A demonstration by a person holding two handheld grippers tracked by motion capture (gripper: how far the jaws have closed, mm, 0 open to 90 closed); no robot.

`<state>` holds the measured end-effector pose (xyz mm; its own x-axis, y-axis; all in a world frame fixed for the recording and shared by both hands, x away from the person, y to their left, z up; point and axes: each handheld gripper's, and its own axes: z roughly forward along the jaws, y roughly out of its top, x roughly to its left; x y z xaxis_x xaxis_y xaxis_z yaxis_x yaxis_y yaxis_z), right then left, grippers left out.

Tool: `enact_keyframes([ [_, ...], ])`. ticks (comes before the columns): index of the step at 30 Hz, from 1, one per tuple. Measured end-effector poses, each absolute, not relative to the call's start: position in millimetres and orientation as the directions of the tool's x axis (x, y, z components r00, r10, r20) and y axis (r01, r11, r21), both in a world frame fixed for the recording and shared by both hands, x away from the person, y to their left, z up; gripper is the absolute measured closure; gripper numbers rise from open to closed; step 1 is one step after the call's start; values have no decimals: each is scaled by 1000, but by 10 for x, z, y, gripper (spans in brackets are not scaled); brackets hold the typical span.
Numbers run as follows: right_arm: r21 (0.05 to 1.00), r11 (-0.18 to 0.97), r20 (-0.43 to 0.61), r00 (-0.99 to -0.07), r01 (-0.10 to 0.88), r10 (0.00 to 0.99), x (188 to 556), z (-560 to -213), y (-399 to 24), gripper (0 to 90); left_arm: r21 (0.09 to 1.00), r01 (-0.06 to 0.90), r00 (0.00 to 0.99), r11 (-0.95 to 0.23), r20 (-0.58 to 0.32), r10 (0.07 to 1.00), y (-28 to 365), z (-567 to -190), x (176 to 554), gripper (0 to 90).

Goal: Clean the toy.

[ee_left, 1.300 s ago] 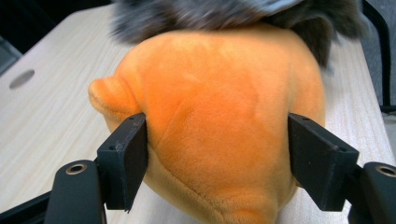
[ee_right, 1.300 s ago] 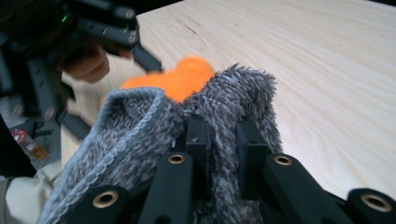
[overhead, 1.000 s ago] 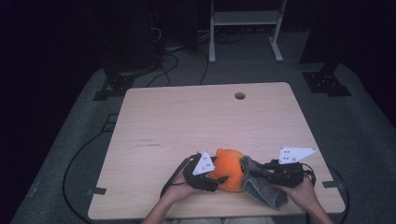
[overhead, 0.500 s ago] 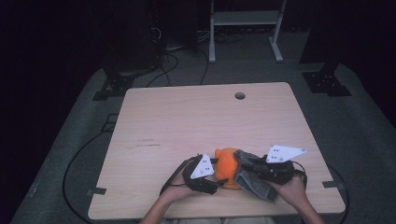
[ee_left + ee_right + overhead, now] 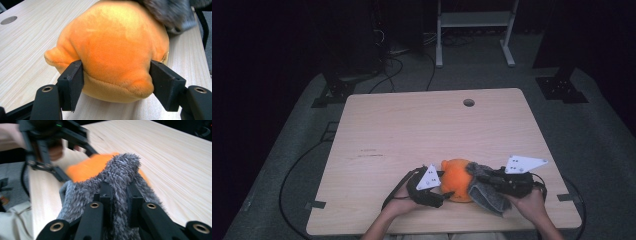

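Left gripper (image 5: pixel 116 82) has just been closing; its pads now press the orange plush toy (image 5: pixel 112 47) at the table's (image 5: pixel 422 130) near edge. Right gripper (image 5: pixel 117 192) is clamped on the grey cloth (image 5: pixel 120 170), draped against the toy. Wiping or wrapping looks underway.

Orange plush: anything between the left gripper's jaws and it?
Nothing visible. In the left gripper view the left gripper has its jaws on either side of the orange plush, pads against it. The grey cloth drapes its far side only.

A dim lab: bare wooden table (image 5: pixel 412 135), floor cables (image 5: pixel 397 65), metal stand (image 5: pixel 474 30)
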<state>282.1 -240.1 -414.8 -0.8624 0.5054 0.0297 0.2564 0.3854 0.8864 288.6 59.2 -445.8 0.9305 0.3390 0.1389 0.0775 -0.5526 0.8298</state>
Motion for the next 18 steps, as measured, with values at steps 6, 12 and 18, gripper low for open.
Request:
enact_keyframes([
  [6,872,387,57,-848,300,528,2837,-4225,-2586,773,830,72,935,-553,137,327,607,-4448,2877,280],
  [12,872,371,66,-826,320,559,2798,-4220,-2791,771,870,28,947,-492,135,292,677,-4219,2851,177],
  [18,864,368,49,-784,344,619,2761,-4227,-3093,768,874,-3,953,-485,149,263,561,-4092,2841,133],
])
